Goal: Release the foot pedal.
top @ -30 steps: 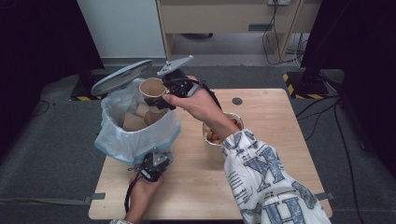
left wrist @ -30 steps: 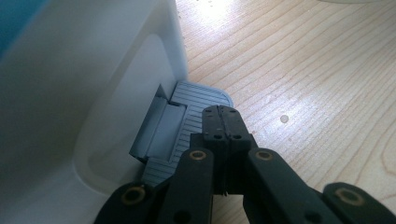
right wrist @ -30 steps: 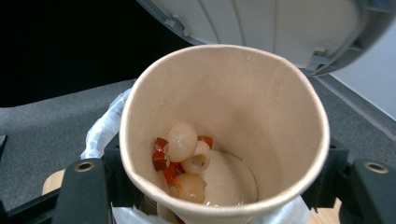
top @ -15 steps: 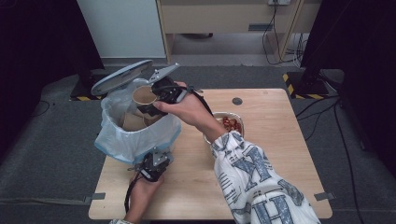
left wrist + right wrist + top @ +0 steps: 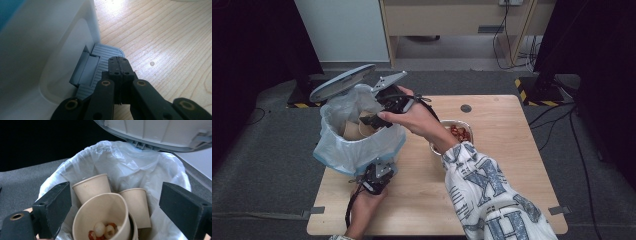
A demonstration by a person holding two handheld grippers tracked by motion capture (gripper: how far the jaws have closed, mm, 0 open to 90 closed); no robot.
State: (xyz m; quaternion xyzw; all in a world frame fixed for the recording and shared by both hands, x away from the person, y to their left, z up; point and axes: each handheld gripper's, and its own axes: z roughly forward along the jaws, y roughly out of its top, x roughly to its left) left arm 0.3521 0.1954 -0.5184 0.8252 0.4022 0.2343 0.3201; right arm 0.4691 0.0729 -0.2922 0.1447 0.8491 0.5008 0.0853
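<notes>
A pedal bin [image 5: 357, 147] lined with a pale plastic bag [image 5: 125, 162] stands at the table's left, its grey lid [image 5: 343, 82] raised. My left gripper [image 5: 119, 65] is shut, and its closed tip rests on the bin's grey pedal [image 5: 100, 60]. My right gripper [image 5: 120, 205] hangs over the bin mouth. Its jaws have just been opening and now stand wide apart. Below them a paper cup [image 5: 102, 215] with food scraps lies free among two other paper cups [image 5: 93, 186], untouched by the pads.
A bowl of reddish food [image 5: 458, 133] sits on the wooden table [image 5: 512, 165] just right of the bin, under the right forearm. A small dark disc [image 5: 466, 108] lies near the far edge. Black stands and cables ring the table.
My right gripper carried the paper cup left and down over the bin, then opened, and the cup now lies inside. The left gripper stayed on the pedal.
</notes>
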